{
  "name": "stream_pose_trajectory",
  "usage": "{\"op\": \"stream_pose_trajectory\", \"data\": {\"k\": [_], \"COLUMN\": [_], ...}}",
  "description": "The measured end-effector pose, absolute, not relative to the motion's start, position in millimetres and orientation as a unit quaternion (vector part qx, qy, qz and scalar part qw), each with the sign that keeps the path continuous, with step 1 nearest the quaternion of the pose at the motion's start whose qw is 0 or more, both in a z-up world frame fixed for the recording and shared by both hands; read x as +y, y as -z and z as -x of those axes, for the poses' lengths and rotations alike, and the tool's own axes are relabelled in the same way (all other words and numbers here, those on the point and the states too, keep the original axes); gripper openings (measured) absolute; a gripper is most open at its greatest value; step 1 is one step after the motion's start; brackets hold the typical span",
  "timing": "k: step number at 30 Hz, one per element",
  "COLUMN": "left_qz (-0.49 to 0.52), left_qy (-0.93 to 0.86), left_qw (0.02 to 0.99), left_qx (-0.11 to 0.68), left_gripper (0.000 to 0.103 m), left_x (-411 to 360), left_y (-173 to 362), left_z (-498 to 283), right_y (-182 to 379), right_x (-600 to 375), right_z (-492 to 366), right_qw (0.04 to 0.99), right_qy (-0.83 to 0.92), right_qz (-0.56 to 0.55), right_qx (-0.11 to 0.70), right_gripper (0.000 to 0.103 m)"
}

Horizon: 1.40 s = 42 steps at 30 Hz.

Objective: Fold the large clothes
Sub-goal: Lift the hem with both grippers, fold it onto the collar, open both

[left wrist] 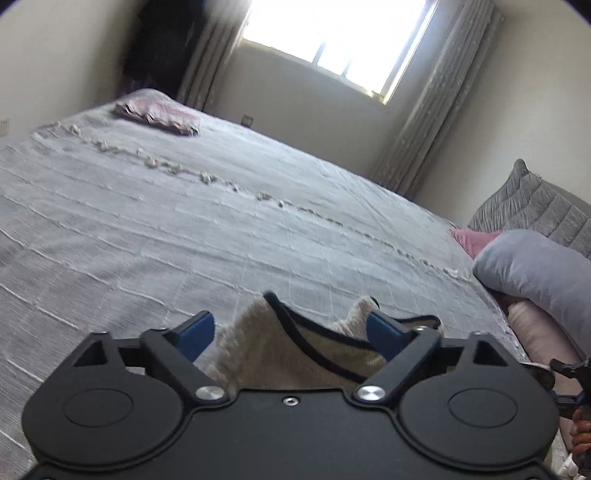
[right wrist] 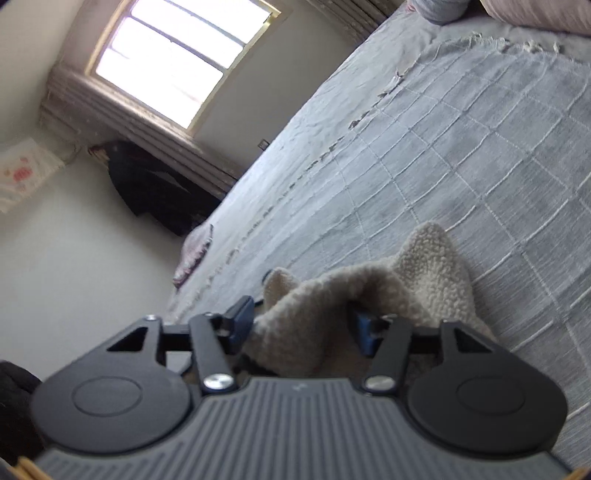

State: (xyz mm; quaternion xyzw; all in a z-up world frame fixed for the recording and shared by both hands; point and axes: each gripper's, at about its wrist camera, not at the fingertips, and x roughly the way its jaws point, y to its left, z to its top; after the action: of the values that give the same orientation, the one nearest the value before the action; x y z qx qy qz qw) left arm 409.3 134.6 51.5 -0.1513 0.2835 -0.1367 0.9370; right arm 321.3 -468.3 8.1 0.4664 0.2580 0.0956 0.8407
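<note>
A cream fleece garment with black trim (left wrist: 295, 347) lies bunched on the grey bed cover, right in front of my left gripper (left wrist: 291, 328). Its blue-padded jaws stand wide apart with the fleece between them, not clamped. In the right wrist view the same fleece garment (right wrist: 332, 302) is heaped between the jaws of my right gripper (right wrist: 301, 325), which also stand apart around the fabric. Most of the garment is hidden below both grippers.
The grey bed cover (left wrist: 184, 221) with a fringe line spreads ahead. A folded pink cloth (left wrist: 159, 116) lies at the far corner. Pillows (left wrist: 535, 273) sit at the right. A window (left wrist: 343, 33), curtains and a dark hanging coat (right wrist: 155, 184) are behind.
</note>
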Motion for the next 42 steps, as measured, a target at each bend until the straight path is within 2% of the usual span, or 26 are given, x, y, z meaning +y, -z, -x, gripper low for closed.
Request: {"op": "stream_pose_trajectory", "data": {"k": [2,5,8,9,10,13,14,15,17,19,22,26,29,32,35,36,37,39,40,41,42], "left_qz": [0.132,0.083,0.049,0.042,0.036,0.023,0.019,0.018,0.035,0.062,0.096,0.082,0.064,0.005,0.004,0.0,-0.001,0.009,0.016,0.019,0.021], "left_qy": [0.134,0.131,0.141,0.146,0.151,0.142,0.133,0.127,0.119,0.114,0.118,0.111,0.082,0.05,0.042,0.038,0.037,0.045,0.056,0.067,0.076], "left_qw": [0.939,0.946,0.943,0.942,0.941,0.938,0.939,0.941,0.948,0.958,0.965,0.972,0.971,0.96,0.959,0.96,0.962,0.965,0.966,0.965,0.965], "left_qx": [0.287,0.287,0.297,0.299,0.301,0.316,0.316,0.313,0.292,0.254,0.212,0.189,0.216,0.276,0.281,0.279,0.271,0.257,0.253,0.252,0.25], "left_gripper": [0.092,0.092,0.089,0.083,0.07,0.042,0.036,0.017,0.012,0.011,0.011,0.012,0.013,0.019,0.029,0.036,0.043,0.054,0.057,0.058,0.058], "left_x": [137.5,135.1,126.7,122.9,118.9,111.5,110.2,110.6,114.6,122.9,131.6,114.7,98.5,81.4,82.9,84.2,86.8,94.2,98.8,102.2,104.0], "left_y": [-51.3,-42.5,-26.7,-21.6,-16.6,-1.0,4.5,8.2,7.0,-5.5,-25.7,-29.5,-1.6,51.2,47.5,43.6,38.0,26.6,21.1,17.0,12.9], "left_z": [-409.4,-409.8,-415.5,-417.2,-419.3,-427.2,-427.8,-427.1,-419.9,-410.1,-408.5,-433.6,-464.6,-487.4,-490.9,-487.3,-480.3,-462.7,-454.1,-447.9,-442.0], "right_y": [-13.2,-28.2,-38.0,-37.1,-34.4,-20.6,-15.2,-6.4,9.2,9.2,-11.4,-26.3,-18.2,10.6,38.6,36.8,33.1,22.3,15.4,9.9,3.2], "right_x": [-473.7,-469.2,-437.9,-422.0,-409.1,-383.6,-378.6,-372.9,-366.1,-366.0,-396.9,-414.9,-411.5,-406.9,-398.2,-395.1,-392.4,-387.6,-386.8,-386.2,-385.1], "right_z": [-313.7,-310.4,-320.3,-328.2,-336.4,-364.1,-372.5,-380.2,-385.5,-370.0,-346.4,-354.2,-378.9,-402.6,-416.4,-415.8,-414.1,-403.6,-396.7,-389.2,-380.0], "right_qw": [0.85,0.894,0.941,0.949,0.952,0.954,0.953,0.95,0.943,0.957,0.972,0.972,0.969,0.957,0.941,0.941,0.941,0.945,0.948,0.951,0.957], "right_qy": [-0.08,-0.057,-0.065,-0.068,-0.07,-0.047,-0.036,-0.022,0.008,0.033,0.076,0.093,0.109,0.119,0.128,0.13,0.132,0.13,0.123,0.111,0.095], "right_qz": [-0.467,-0.387,-0.225,-0.166,-0.125,-0.045,-0.031,-0.018,-0.001,0.004,-0.056,-0.076,-0.052,-0.035,-0.009,0.0,0.008,0.018,0.015,0.009,0.001], "right_qx": [0.229,0.221,0.245,0.26,0.272,0.294,0.3,0.312,0.332,0.287,0.217,0.201,0.218,0.263,0.312,0.312,0.31,0.3,0.293,0.287,0.274], "right_gripper": [0.081,0.081,0.071,0.069,0.068,0.065,0.058,0.04,0.013,0.009,0.008,0.008,0.008,0.008,0.01,0.011,0.014,0.03,0.037,0.053,0.058]}}
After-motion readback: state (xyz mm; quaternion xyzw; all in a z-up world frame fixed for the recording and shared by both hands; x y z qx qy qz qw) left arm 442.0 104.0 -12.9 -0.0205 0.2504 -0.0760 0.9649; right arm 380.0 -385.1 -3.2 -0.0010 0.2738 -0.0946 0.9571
